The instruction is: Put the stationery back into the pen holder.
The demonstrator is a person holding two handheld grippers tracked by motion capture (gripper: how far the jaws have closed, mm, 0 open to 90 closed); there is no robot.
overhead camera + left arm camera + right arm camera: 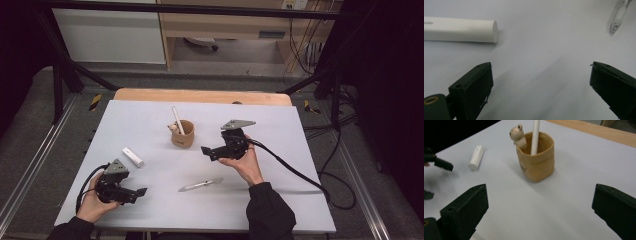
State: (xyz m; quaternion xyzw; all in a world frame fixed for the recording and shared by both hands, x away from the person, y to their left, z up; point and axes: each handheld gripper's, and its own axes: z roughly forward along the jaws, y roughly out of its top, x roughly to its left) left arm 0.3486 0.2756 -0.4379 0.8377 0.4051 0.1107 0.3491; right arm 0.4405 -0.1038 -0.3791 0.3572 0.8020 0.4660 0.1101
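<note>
Desk (150,120): pale grey top that carries everything; bare between the things.
Pouch (537,160): tan paper-bag style cup straight ahead of the right jaws, a short way beyond their tips and apart from them. A white stick (535,136) stands in it, and a small bear figure (517,135) leans at its rim.
Right gripper (210,151): held above the desk, jaws wide apart with nothing between them, pointed at the pouch.
Left gripper (141,193): low by the near edge of the desk, jaws wide apart and empty.
White tube (461,31): lies flat ahead and to the left of the left jaws, well clear of them.
Clear pen (619,17): lies ahead and to the right of the left jaws, tip towards them; in the high view it lies between the two hands.
Step in hand: by my reading, one item sits in the pouch and both hands are free for the next.
Next move: likely a pick of the white tube or the clear pen; either lies flat, so the jaws must come down low and straddle it across its narrow width.
In the way: nothing blocks either item; the pouch looks light and easily tipped.
</note>
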